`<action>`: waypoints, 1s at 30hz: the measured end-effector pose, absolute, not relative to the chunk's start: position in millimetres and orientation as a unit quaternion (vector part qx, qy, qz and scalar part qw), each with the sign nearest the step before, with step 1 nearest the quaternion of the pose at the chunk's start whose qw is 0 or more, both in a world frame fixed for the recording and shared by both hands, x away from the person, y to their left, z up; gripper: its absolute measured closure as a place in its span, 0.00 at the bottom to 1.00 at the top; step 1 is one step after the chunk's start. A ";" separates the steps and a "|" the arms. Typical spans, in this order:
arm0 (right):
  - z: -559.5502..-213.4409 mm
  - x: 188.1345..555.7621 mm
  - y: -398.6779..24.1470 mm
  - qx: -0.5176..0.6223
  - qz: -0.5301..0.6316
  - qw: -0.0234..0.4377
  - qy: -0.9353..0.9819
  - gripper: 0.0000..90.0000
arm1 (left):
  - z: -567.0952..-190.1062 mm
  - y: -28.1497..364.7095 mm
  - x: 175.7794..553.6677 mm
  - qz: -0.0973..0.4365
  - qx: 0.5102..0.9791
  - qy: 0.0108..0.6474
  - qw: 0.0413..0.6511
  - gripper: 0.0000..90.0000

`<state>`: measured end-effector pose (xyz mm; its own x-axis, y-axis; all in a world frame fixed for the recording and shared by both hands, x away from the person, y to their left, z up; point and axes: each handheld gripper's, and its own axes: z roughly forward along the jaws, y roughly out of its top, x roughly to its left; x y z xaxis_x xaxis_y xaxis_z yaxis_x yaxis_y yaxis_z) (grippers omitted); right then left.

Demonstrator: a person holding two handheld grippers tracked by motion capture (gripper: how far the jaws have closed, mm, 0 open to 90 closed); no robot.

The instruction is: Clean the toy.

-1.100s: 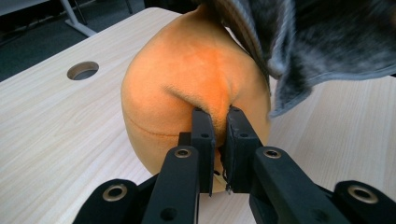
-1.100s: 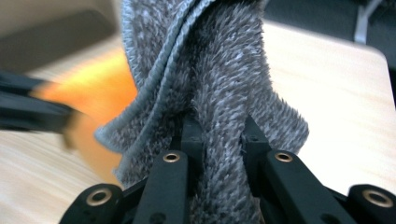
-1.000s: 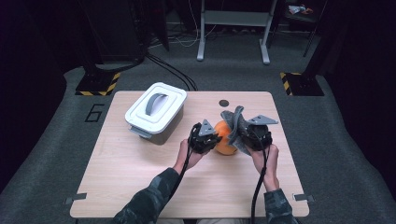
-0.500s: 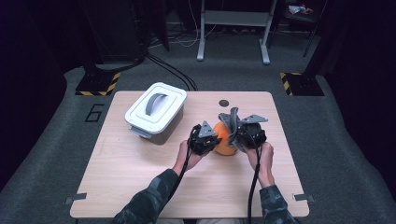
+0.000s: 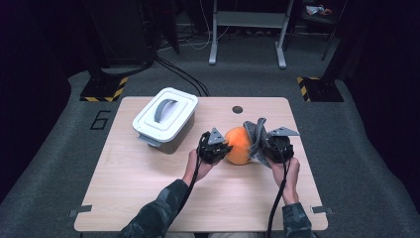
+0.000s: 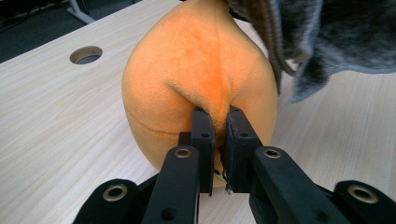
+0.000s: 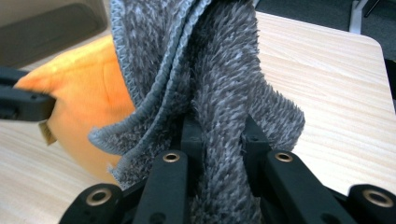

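— Left gripper is pinching a fold of the orange plush, jaws clamped tight on the fabric.

— Where's the plush?

— On the table, right of the white box, between both hands.

— And the right gripper?

— Clenched on a grey cloth, which drapes against the plush's right side.

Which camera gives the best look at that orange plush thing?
The left gripper view: the orange plush is close, pinched by the left gripper. The high view shows it small, the right gripper view half hidden behind the grey cloth.
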<state>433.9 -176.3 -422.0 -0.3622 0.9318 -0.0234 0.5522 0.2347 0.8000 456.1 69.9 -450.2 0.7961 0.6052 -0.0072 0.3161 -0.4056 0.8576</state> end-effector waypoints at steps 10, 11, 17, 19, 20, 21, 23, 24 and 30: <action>-425.7 412.2 -189.3 0.506 0.359 0.261 0.740 0.84 | -451.2 74.4 459.8 0.157 0.817 0.294 0.470 0.93; -427.0 410.4 -191.5 0.509 0.359 0.259 0.739 0.84 | -451.0 75.2 460.3 0.154 0.818 0.296 0.469 0.93; -439.4 396.5 -200.0 0.517 0.346 0.243 0.744 0.84 | -451.0 76.5 462.3 0.156 0.816 0.303 0.467 0.93; -442.7 391.1 -200.5 0.519 0.346 0.234 0.745 0.83 | -451.2 76.2 462.5 0.158 0.814 0.305 0.468 0.93; -444.3 388.1 -200.1 0.518 0.344 0.231 0.748 0.83 | -451.3 76.2 462.8 0.158 0.814 0.306 0.468 0.93; -446.0 384.7 -198.3 0.515 0.345 0.225 0.751 0.83 | -451.1 76.2 462.8 0.159 0.813 0.308 0.468 0.93; -449.6 376.7 -193.6 0.510 0.340 0.217 0.760 0.83 | -451.3 76.2 463.3 0.160 0.811 0.310 0.469 0.93; -452.2 372.9 -191.4 0.505 0.339 0.213 0.765 0.83 | -451.0 76.8 463.6 0.160 0.812 0.310 0.468 0.93; -471.4 350.4 -168.3 0.479 0.340 0.180 0.789 0.82 | -451.1 77.7 465.5 0.162 0.810 0.316 0.468 0.93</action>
<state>350.4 -168.3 -471.4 -0.4756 0.8787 0.0420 0.6334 0.3090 0.7094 465.5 77.7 -451.1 0.7486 0.6622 -0.0334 0.3597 -0.3633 0.8594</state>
